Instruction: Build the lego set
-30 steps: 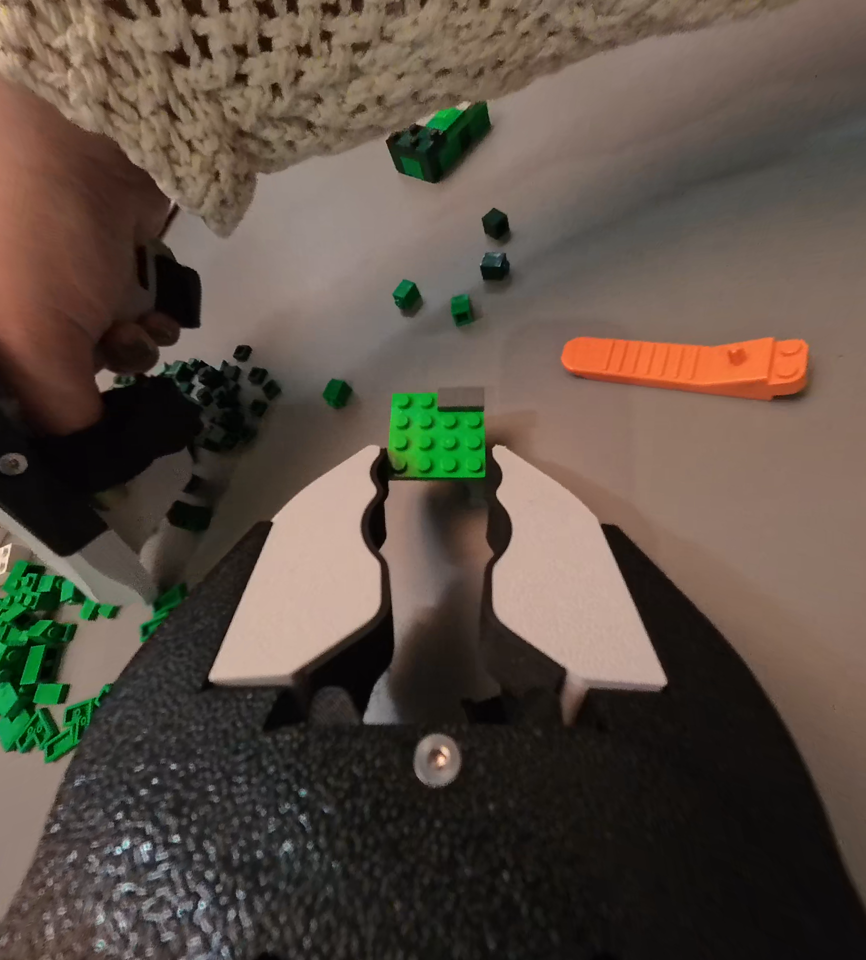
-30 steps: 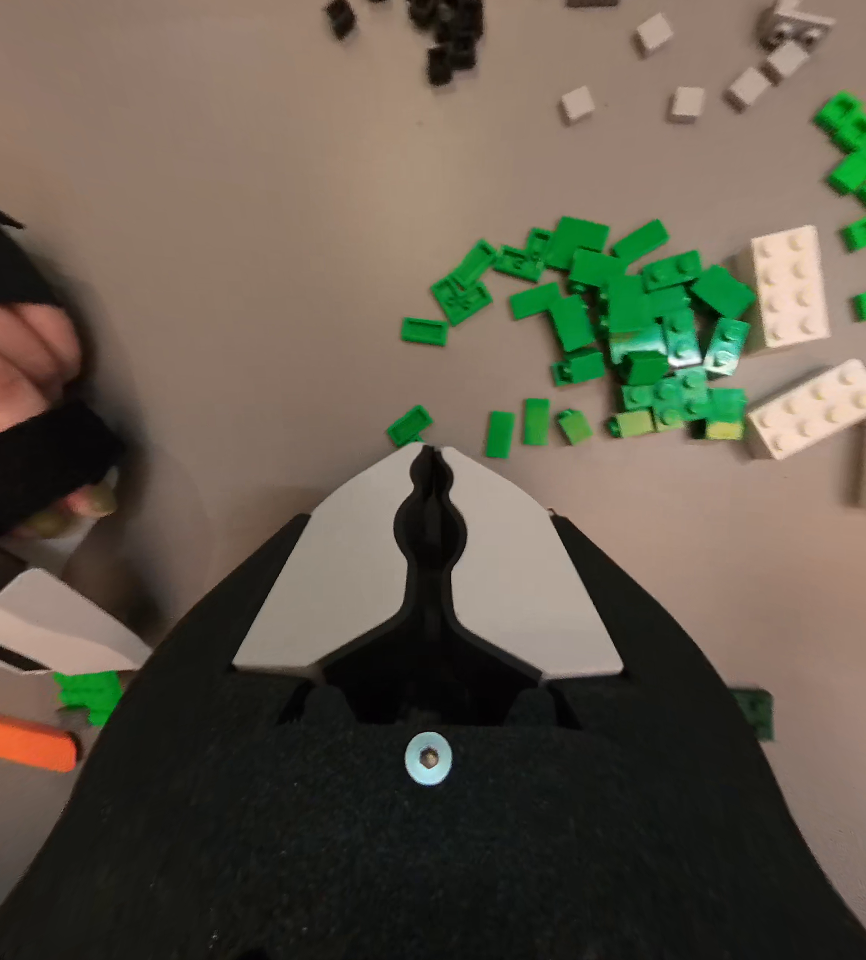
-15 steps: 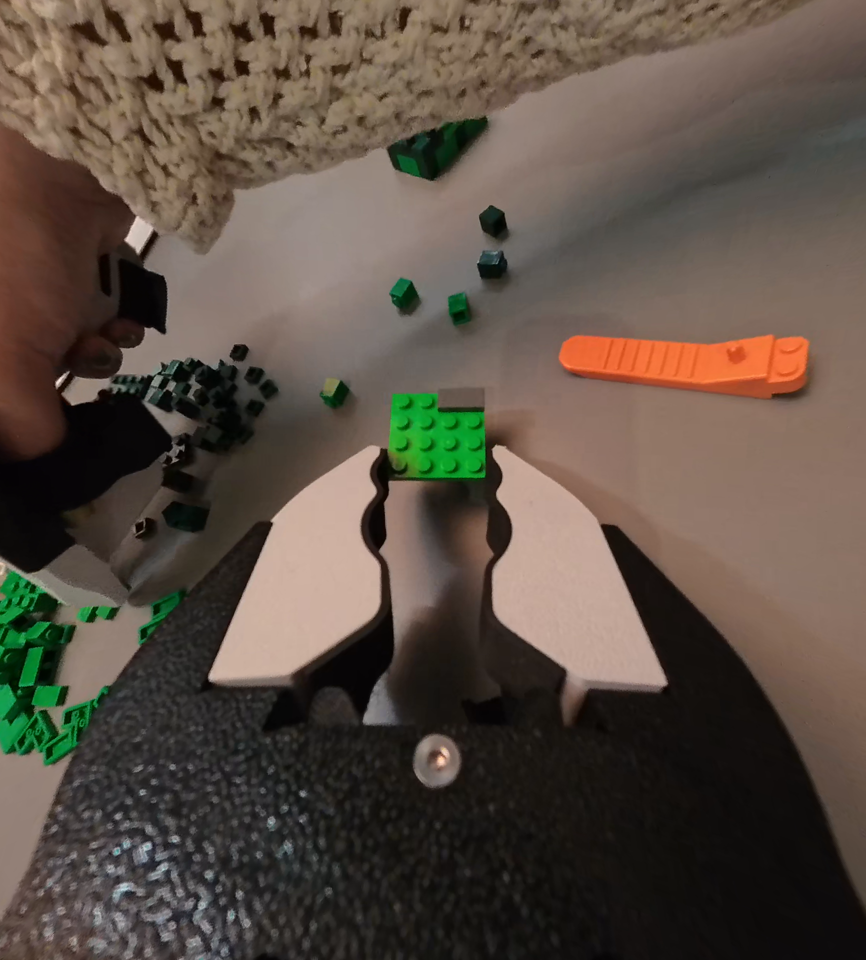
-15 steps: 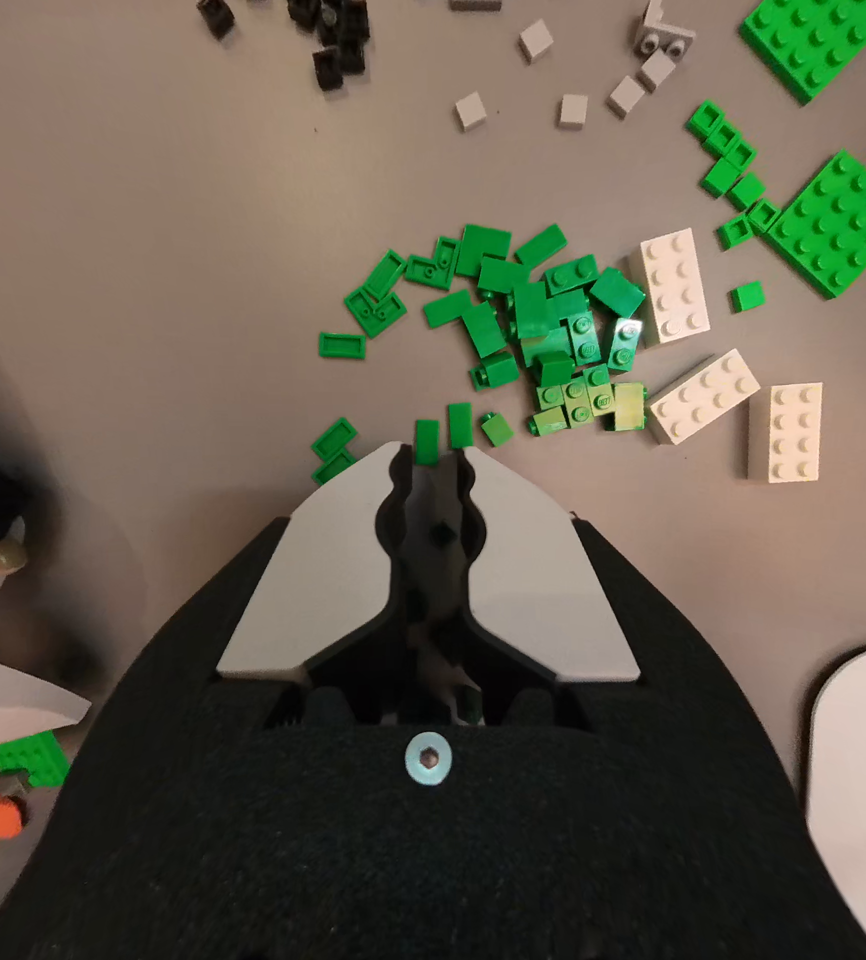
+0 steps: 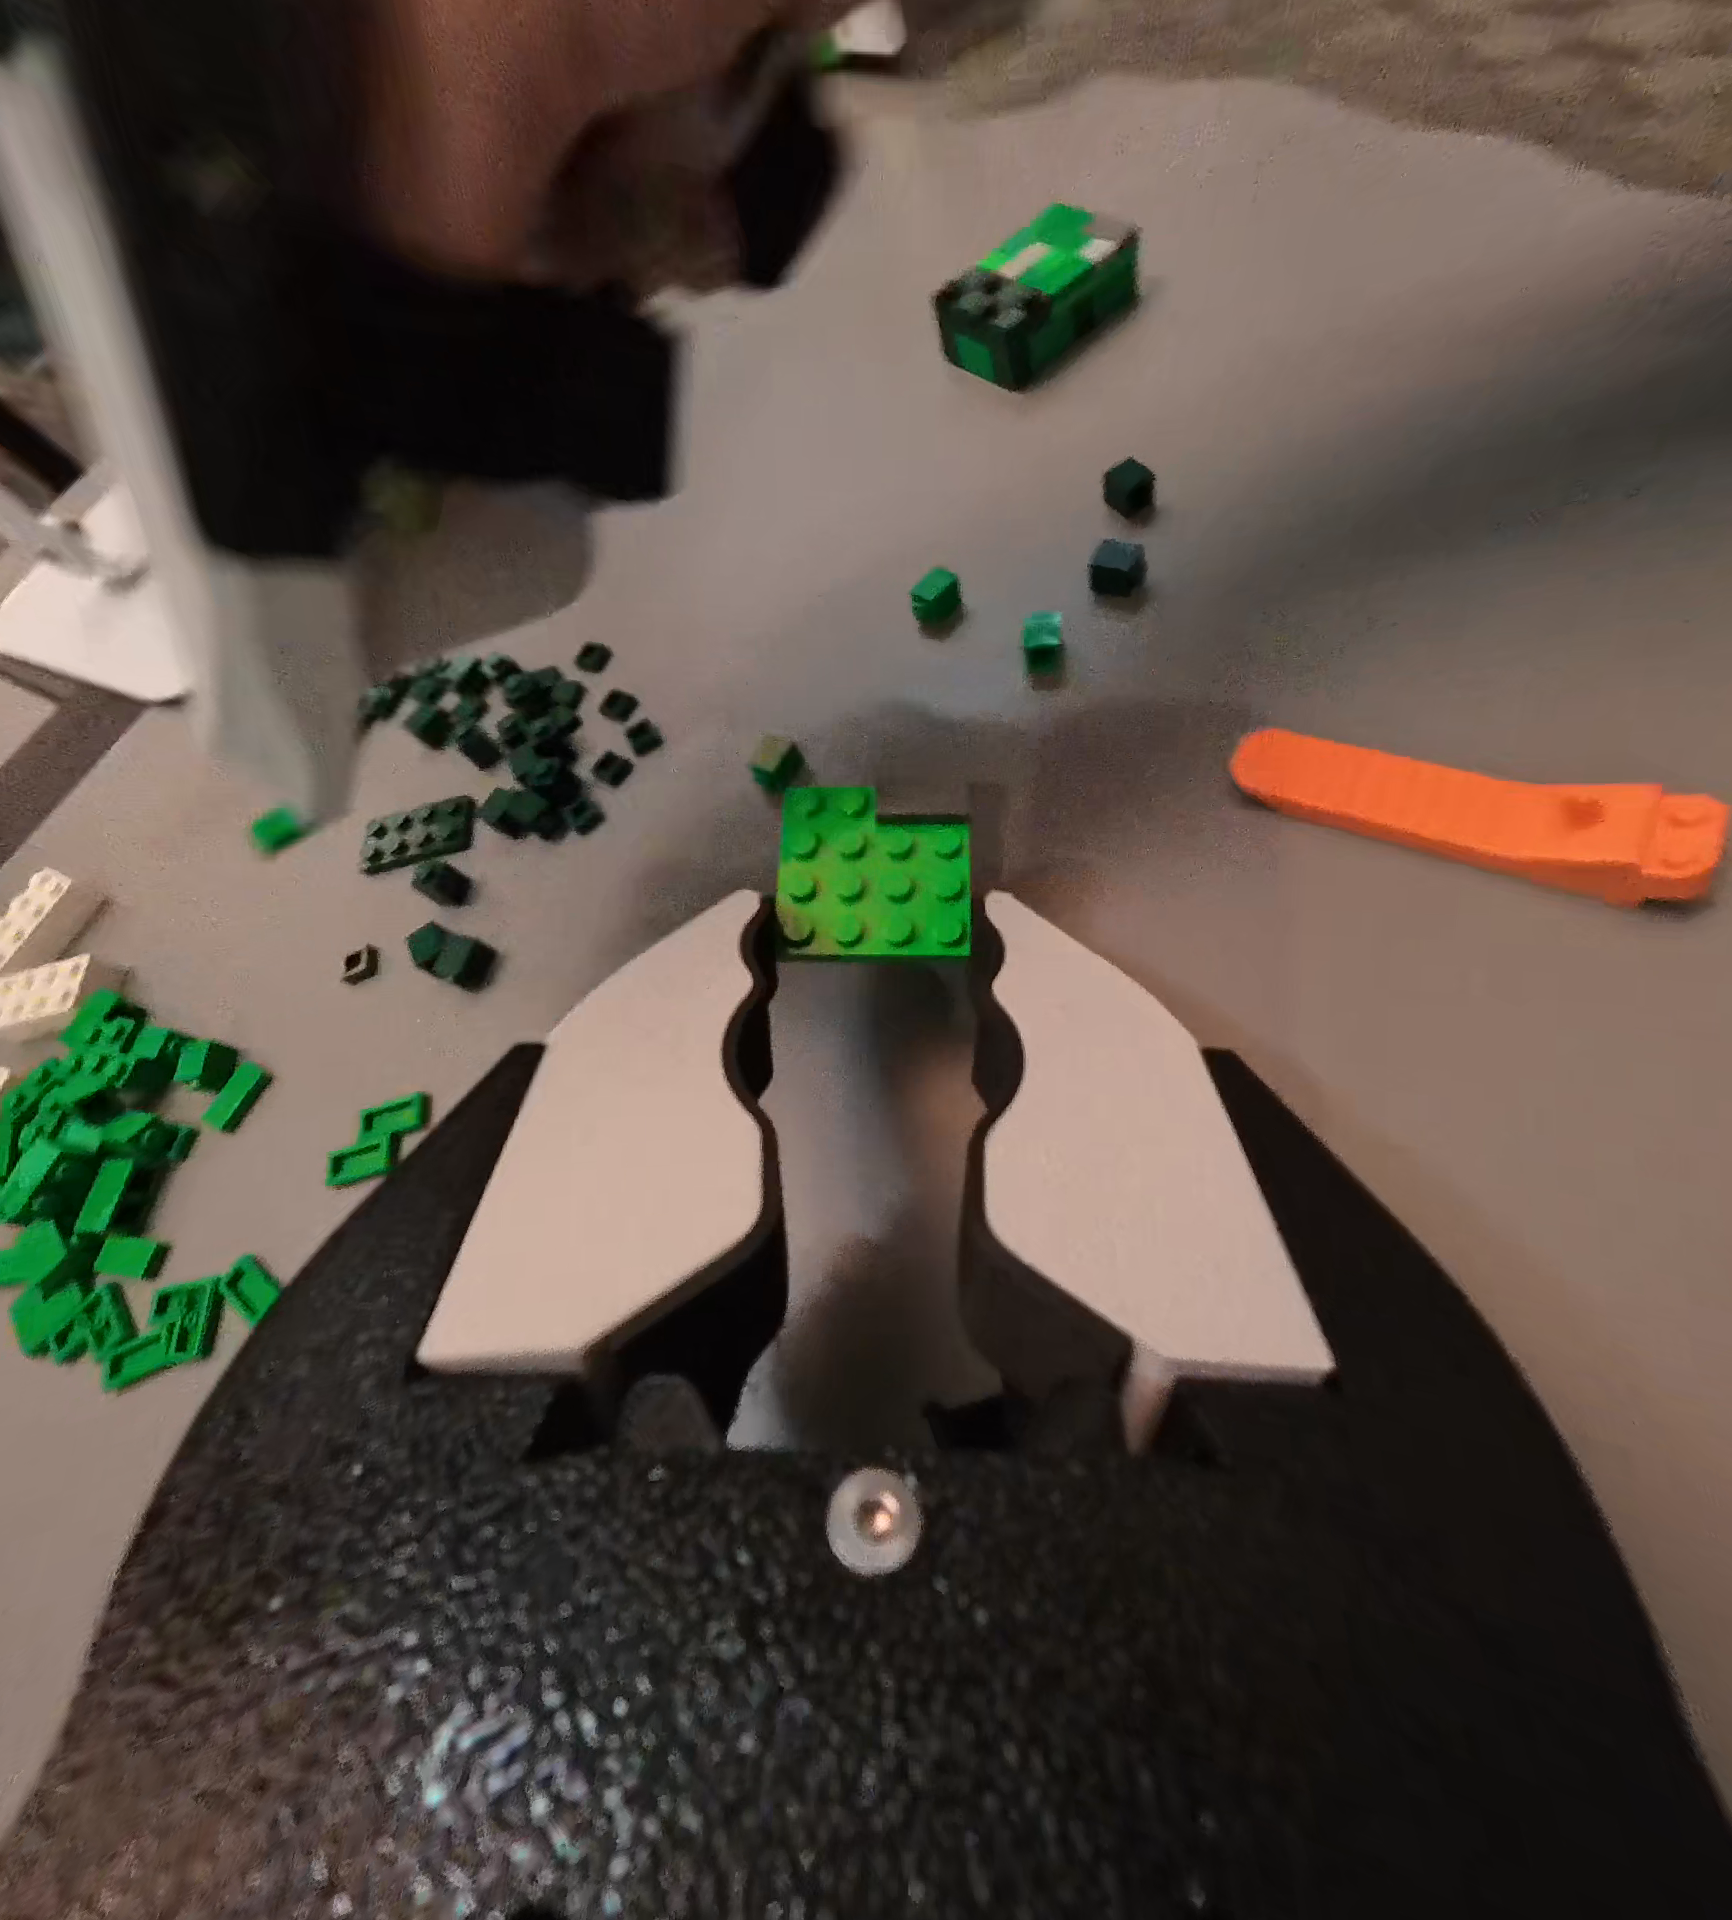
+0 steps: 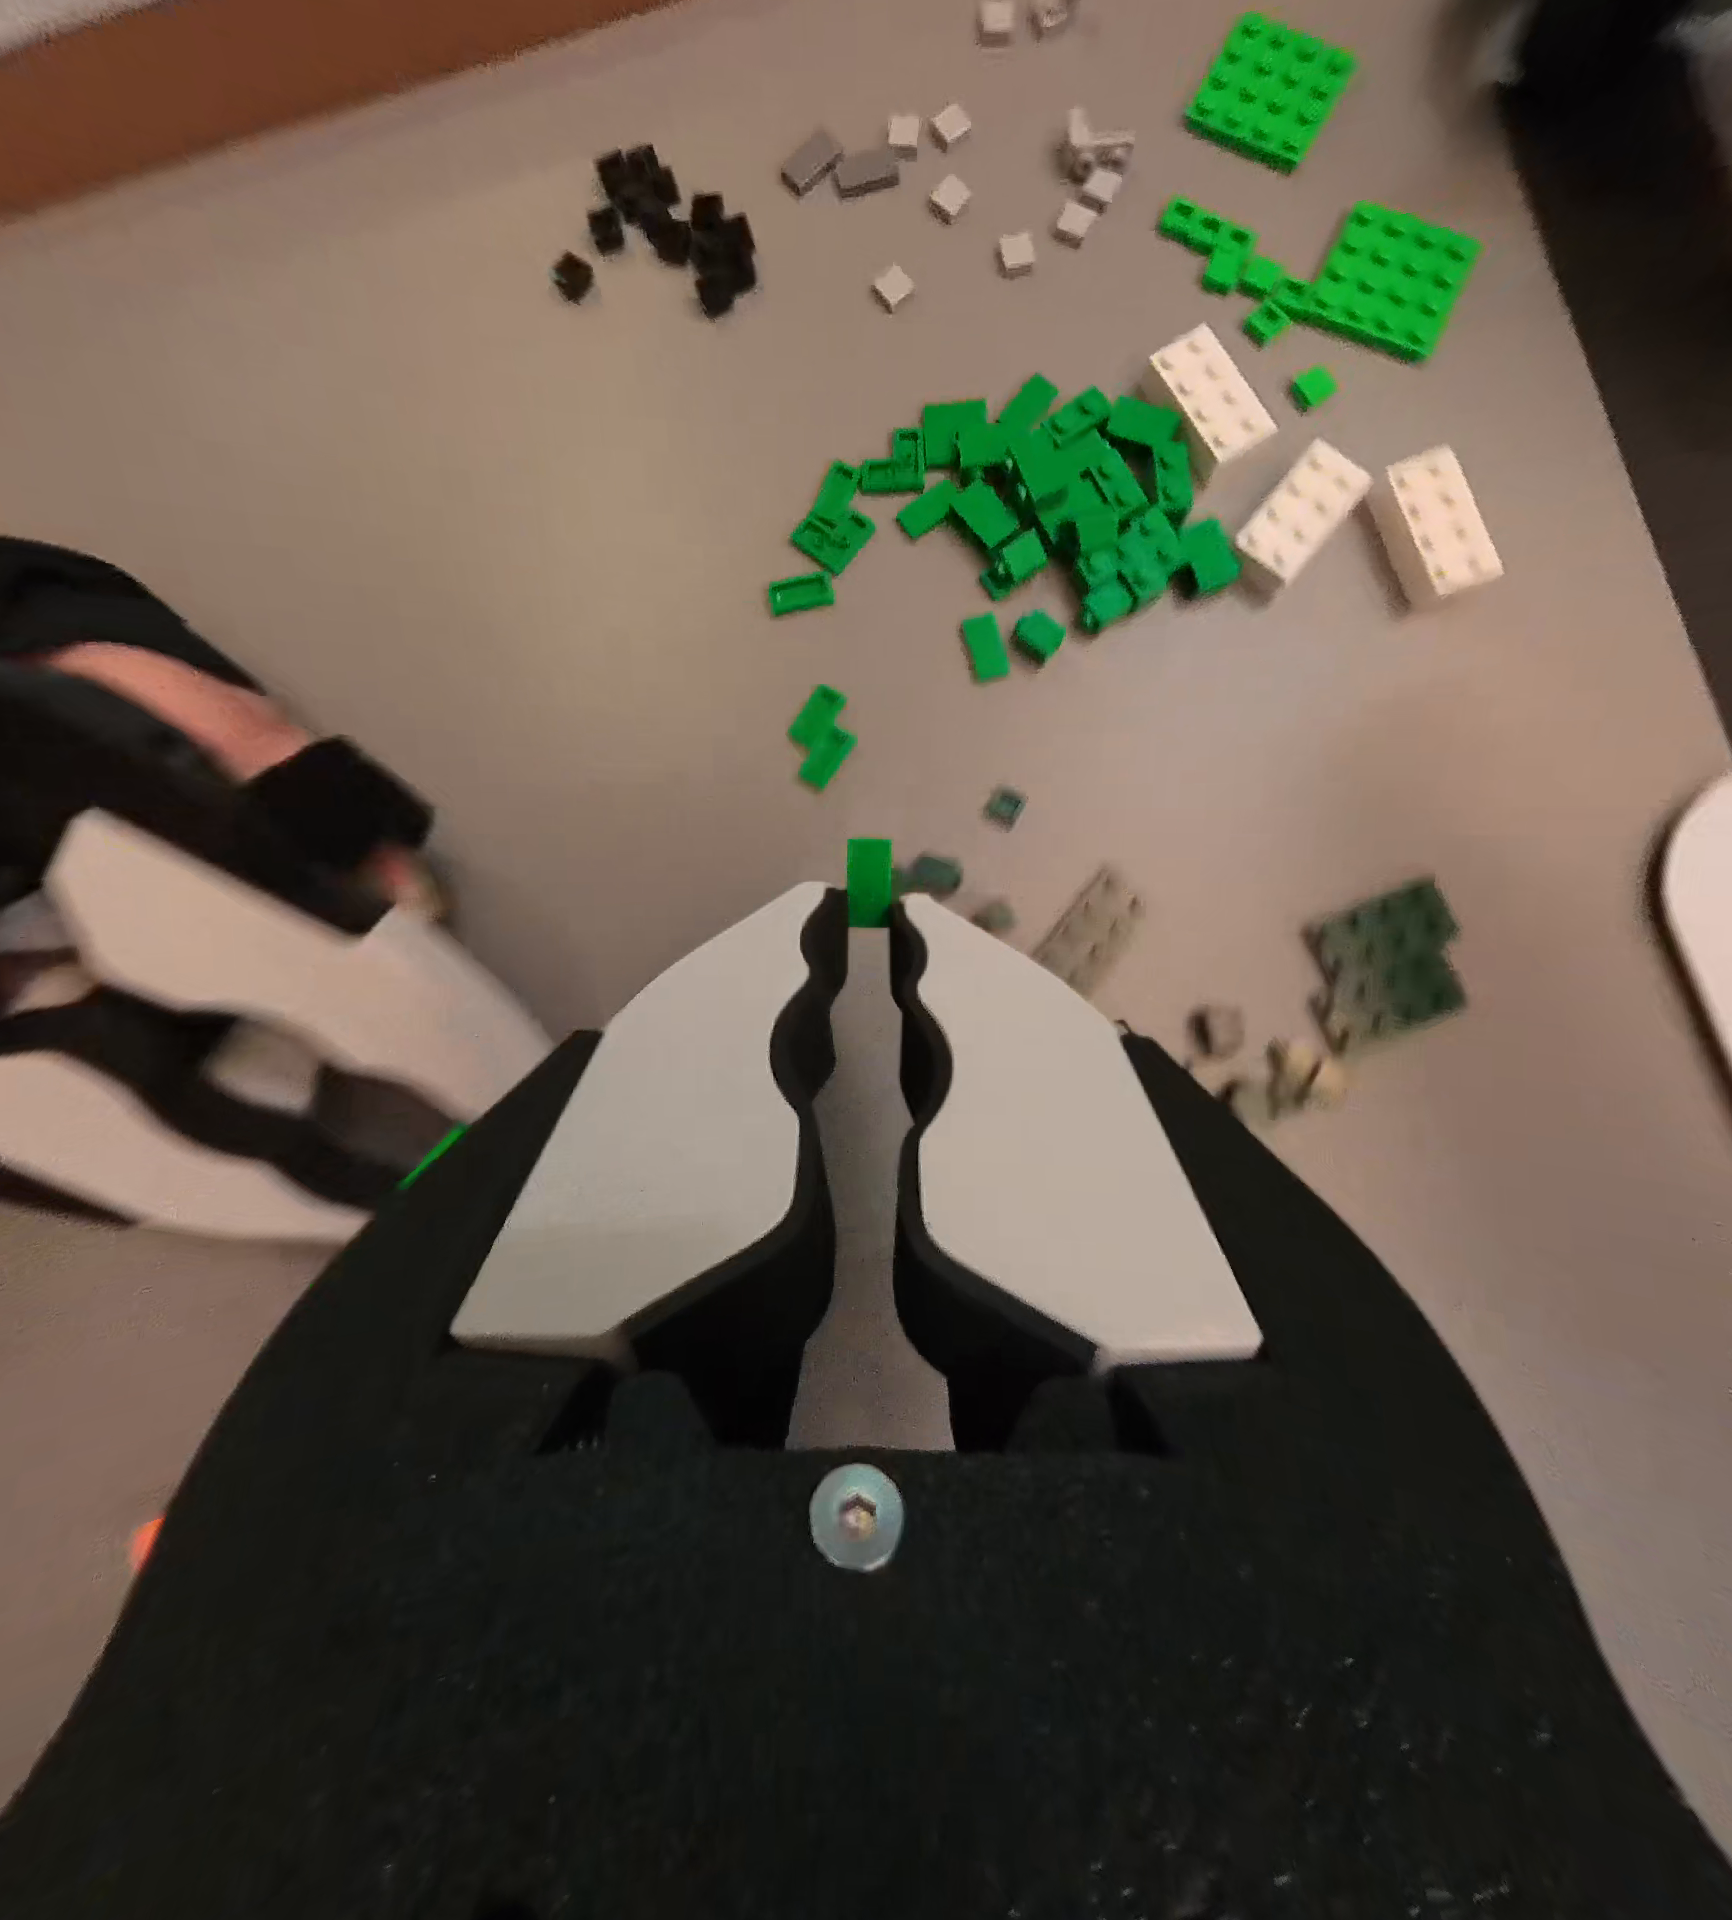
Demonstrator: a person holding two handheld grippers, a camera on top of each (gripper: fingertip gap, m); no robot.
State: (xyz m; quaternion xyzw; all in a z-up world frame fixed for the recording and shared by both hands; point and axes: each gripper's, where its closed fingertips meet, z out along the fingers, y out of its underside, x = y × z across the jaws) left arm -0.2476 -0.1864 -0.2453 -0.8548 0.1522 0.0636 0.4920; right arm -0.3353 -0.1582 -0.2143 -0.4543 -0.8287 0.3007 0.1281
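My left gripper [image 5: 872, 920] is shut on a bright green plate [image 5: 872, 883] and holds it level above the grey table. My right gripper [image 6: 867, 912] is shut on a small bright green piece [image 6: 867, 881] that stands up between its tips, above the table. In the left wrist view the right gripper [image 5: 280, 800] hangs at the upper left, blurred, with the green piece [image 5: 275, 828] at its tip. The left gripper [image 6: 249, 987] shows blurred at the left of the right wrist view.
An orange brick separator [image 5: 1475, 816] lies right of the plate. A built green block [image 5: 1038, 296] sits far back. Piles of dark green [image 5: 509, 727] and bright green pieces [image 6: 1038, 509], white bricks [image 6: 1319, 488], green plates [image 6: 1392, 275], black pieces [image 6: 664, 229] lie around. Measured from the fingertips, the orange brick separator [image 5: 1475, 816] is 9 centimeters or so from the left gripper and 20 centimeters from the right.
My right gripper opened over the bright green pile, shut on a small green piece and lifted it away. My left gripper kept its hold on the plate and shifted slightly.
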